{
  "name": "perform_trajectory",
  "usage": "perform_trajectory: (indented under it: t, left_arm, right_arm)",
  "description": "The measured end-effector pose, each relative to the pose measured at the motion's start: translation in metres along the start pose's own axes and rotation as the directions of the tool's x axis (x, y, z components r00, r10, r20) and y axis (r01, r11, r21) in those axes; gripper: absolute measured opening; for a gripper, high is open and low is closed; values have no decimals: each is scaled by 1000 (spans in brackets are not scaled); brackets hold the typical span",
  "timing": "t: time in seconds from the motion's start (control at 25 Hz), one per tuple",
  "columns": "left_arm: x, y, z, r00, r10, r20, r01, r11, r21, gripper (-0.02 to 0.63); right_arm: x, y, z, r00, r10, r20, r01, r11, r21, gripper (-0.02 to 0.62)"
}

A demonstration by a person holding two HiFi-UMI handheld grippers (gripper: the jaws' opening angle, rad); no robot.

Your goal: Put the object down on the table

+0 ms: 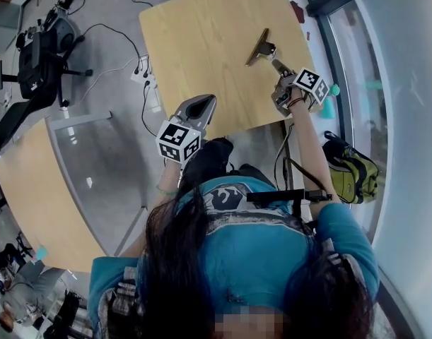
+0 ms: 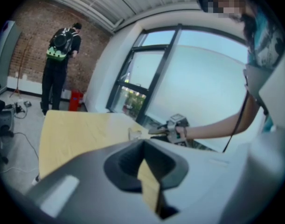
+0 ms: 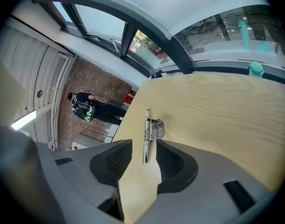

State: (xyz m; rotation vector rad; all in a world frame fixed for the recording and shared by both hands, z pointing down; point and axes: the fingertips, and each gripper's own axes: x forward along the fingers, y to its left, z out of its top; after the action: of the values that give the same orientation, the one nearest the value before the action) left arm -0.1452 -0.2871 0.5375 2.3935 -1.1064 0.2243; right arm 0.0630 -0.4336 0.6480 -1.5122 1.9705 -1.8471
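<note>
A metal spring clip (image 1: 259, 46) lies flat on the light wooden table (image 1: 201, 41), toward its far right part. In the right gripper view the clip (image 3: 147, 133) rests on the wood with its near end between the jaws. My right gripper (image 3: 143, 146) is open, with a gap showing on both sides of the thin bar, so the pads do not press on it. In the head view the right gripper (image 1: 278, 68) points at the clip from the near side. My left gripper (image 1: 201, 106) hovers over the table's near edge, shut and with nothing in it (image 2: 143, 146).
A teal bottle (image 3: 255, 69) stands by the window beyond the table's right edge. A yellow-green bag (image 1: 353, 168) lies on the floor at the right. A second table (image 1: 32, 196), an office chair (image 1: 39, 62) and floor cables (image 1: 141, 73) are at the left. A person with a backpack (image 2: 63, 55) stands far off.
</note>
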Motion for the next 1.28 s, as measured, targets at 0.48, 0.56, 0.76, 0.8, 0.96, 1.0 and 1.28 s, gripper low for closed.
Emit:
perform_trajectory:
  t: [0.48, 0.56, 0.76, 0.8, 0.96, 1.0, 1.28]
  left_arm:
    - [-4, -79, -11, 999, -35, 23, 35, 999, 29, 3]
    - [-8, -100, -16, 999, -46, 28, 45, 998, 34, 3]
    - [-18, -160, -36, 997, -71, 40, 69, 996, 49, 3]
    - [-19, -173, -40, 996, -77, 41, 74, 996, 53, 3]
    - [-28, -225, -63, 995, -95, 35, 93, 993, 76, 3]
    - [-31, -238, -70, 995, -98, 33, 95, 992, 80, 3]
    - [-55, -310, -123, 996, -84, 0, 84, 991, 108, 3]
  right_arm:
    - [-155, 25, -52, 977, 214, 12, -213, 975, -66, 141]
    - [-186, 24, -63, 969, 244, 23, -242, 968, -72, 141]
    - [-258, 11, -93, 954, 294, 66, -291, 956, -43, 137]
    - [-271, 8, -100, 953, 297, 67, -294, 955, -43, 133]
    - [-317, -9, -132, 950, 307, 54, -305, 951, -45, 99]
    - [-328, -13, -140, 948, 314, 52, -312, 949, -41, 87]
    - [-382, -42, -186, 933, 360, 17, -359, 932, -44, 38]
